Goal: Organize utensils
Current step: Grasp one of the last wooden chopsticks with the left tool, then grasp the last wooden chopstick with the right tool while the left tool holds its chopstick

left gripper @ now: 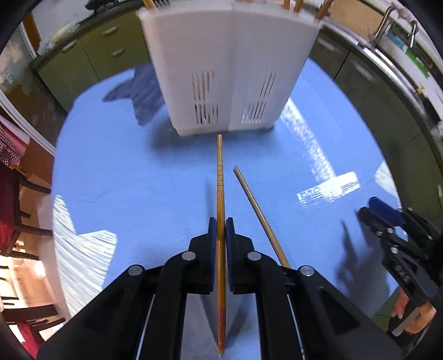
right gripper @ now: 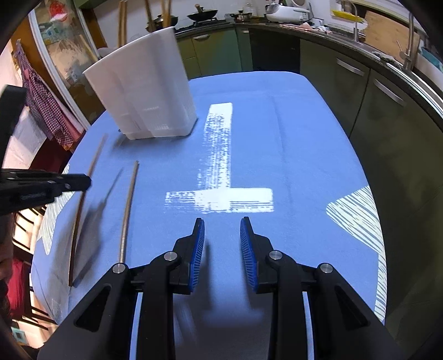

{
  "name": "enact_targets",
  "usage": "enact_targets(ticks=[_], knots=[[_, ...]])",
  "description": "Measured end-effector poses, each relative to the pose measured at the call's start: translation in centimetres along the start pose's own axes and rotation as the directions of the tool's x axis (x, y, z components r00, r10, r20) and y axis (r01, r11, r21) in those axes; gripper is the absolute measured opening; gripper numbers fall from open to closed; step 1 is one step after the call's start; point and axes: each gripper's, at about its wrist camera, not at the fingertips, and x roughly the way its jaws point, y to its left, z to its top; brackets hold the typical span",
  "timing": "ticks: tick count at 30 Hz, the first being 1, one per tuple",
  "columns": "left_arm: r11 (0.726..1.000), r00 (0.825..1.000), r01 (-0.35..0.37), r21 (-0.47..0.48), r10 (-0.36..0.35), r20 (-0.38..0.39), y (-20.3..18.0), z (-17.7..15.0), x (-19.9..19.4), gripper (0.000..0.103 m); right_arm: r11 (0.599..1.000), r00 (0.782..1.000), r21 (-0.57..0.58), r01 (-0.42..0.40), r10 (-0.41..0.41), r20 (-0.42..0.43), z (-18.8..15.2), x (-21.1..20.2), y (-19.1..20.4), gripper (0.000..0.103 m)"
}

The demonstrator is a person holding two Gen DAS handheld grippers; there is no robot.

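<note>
My left gripper (left gripper: 220,223) is shut on a golden-brown chopstick (left gripper: 219,177) that points forward at the white utensil holder (left gripper: 229,69), its tip just short of the holder's base. A second, greyer chopstick (left gripper: 257,210) lies on the blue tablecloth just to its right. My right gripper (right gripper: 222,221) is open and empty above the cloth. In the right wrist view the held chopstick (right gripper: 83,193) passes the left gripper (right gripper: 83,181), the loose chopstick (right gripper: 128,210) lies beside it, and the holder (right gripper: 144,91) stands at the far left.
Several chopsticks (left gripper: 296,5) stand in the holder's top. The blue cloth (right gripper: 277,138) covers a rounded table. Green kitchen cabinets (right gripper: 360,91) and a counter with a sink ring the far side. Chairs (left gripper: 16,221) stand at the left edge.
</note>
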Motion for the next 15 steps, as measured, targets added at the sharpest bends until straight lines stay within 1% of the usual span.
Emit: enact_targets(ticks=[2,3,4,7,12,15], knots=[[1.0,0.999,0.006,0.004,-0.006,0.034,0.3,-0.4,-1.4,0.006,1.0,1.0,-0.019,-0.01,0.01,-0.008,0.3,0.1,0.7,0.027],[1.0,0.998,0.009,0.004,-0.01,0.056,-0.2,-0.8,-2.3,0.006,0.999,1.0,-0.029,-0.016,0.016,-0.015,0.5,0.1,1.0,0.027],[1.0,0.997,0.013,0.006,-0.013,0.07,-0.3,-1.5,-3.2,0.006,0.999,0.999,-0.038,-0.024,0.024,-0.023,0.6,0.3,1.4,0.027],[0.999,0.993,0.028,0.016,-0.03,0.11,-0.1,-2.1,-5.0,0.006,0.997,0.997,-0.057,-0.058,0.055,-0.054,1.1,0.7,2.3,0.027],[0.998,0.985,0.053,0.02,-0.055,0.164,0.6,-3.7,-7.2,0.006,0.99,0.987,-0.108,-0.089,0.074,-0.139,2.4,2.3,4.8,0.027],[0.998,0.981,0.059,0.014,-0.061,0.186,1.1,-4.4,-8.0,0.006,0.987,0.984,-0.132,-0.094,0.072,-0.164,3.4,3.2,6.3,0.027]])
